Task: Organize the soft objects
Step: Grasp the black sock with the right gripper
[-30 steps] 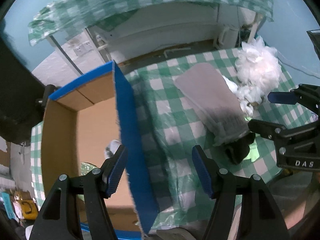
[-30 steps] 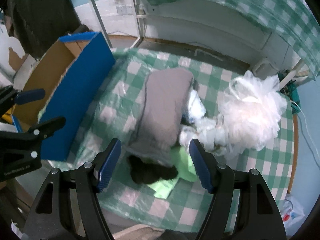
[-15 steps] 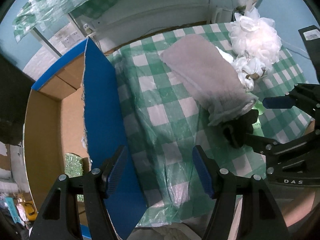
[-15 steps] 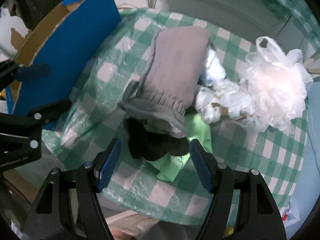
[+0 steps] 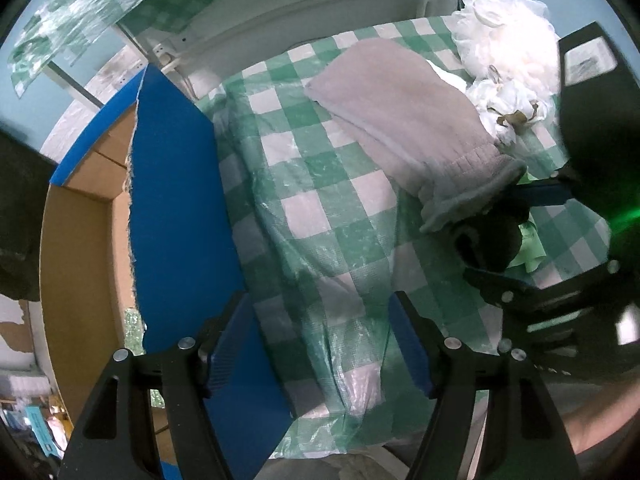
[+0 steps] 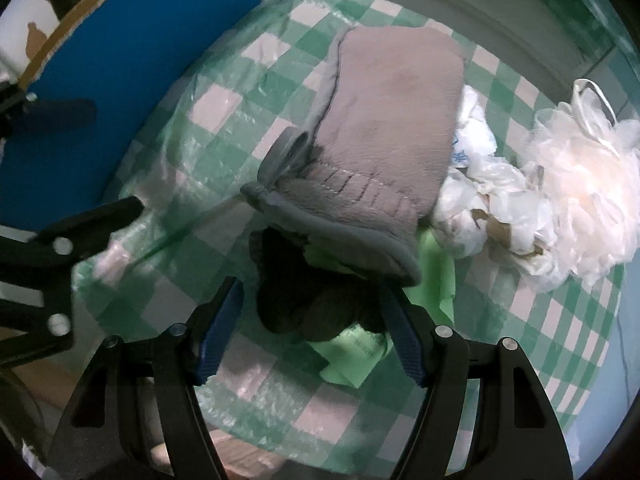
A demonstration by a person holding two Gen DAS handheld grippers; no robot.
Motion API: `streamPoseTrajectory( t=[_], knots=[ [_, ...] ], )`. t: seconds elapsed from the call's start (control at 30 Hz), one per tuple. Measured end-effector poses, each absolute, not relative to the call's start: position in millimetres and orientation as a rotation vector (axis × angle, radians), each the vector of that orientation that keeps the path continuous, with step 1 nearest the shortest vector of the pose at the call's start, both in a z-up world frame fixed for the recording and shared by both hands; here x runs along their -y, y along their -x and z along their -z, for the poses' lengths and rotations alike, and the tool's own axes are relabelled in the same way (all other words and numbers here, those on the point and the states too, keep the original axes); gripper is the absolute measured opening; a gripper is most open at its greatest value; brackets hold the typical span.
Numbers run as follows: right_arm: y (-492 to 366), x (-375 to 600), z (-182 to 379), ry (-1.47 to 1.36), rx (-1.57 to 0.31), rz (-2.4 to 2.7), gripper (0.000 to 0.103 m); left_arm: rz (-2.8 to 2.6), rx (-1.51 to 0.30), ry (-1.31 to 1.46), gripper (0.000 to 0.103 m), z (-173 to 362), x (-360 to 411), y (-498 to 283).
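right gripper (image 6: 310, 326): jaws spread wide, dark bundle (image 6: 304, 300) framed between pads, contact cannot be told | left gripper (image 5: 320, 340): jaws just widened, nothing held | grey mitt (image 6: 384, 140): laid just beyond bundle, blue box (image 5: 176, 208) at left

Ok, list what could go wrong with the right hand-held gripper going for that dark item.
1. The dark soft item lies partly under the grey mitt's cuff and on a green cloth; the open right hand-held gripper could pinch or drag those along too.
2. The plastic-covered checked tablecloth looks loose and wrinkled, so the pads may snag it.
3. The left hand-held gripper hovers open close by; they might collide.
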State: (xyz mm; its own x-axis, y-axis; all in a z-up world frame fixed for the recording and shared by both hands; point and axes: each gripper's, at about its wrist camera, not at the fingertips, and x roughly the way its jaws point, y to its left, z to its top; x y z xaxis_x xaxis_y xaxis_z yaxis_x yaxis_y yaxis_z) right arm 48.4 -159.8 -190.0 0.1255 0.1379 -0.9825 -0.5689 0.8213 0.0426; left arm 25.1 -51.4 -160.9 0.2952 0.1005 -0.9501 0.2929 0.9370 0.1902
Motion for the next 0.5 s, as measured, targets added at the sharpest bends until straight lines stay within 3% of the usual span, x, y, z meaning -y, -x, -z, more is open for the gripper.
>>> streamPoseTrajectory(
  t=[0.1, 0.23, 0.37, 0.4, 0.5],
  knots=[
    [-48.9, 158.9, 198.4, 0.431, -1.362, -0.524, 0.055, 0.132, -1.275, -0.362, 0.072, 161.4, 52.3, -26.1],
    [-48.8, 164.1, 193.4, 0.421, -1.364, -0.531, 0.043, 0.135, -1.274, -0.357, 0.072, 159.0, 54.6, -28.0],
    [-48.7, 177.0, 180.7, 0.394, -1.358, -0.531, 0.039, 0.138, -1.269, -0.356, 0.072, 157.2, 58.6, -30.1],
    [-49.2, 180.8, 177.7, 0.382, -1.357, -0.525, 0.033, 0.138, -1.269, -0.354, 0.072, 156.8, 59.3, -30.6],
    [-49.6, 193.6, 170.9, 0.363, -1.357, -0.499, 0.033, 0.139, -1.266, -0.345, 0.073, 153.8, 63.6, -35.2]
  ],
)
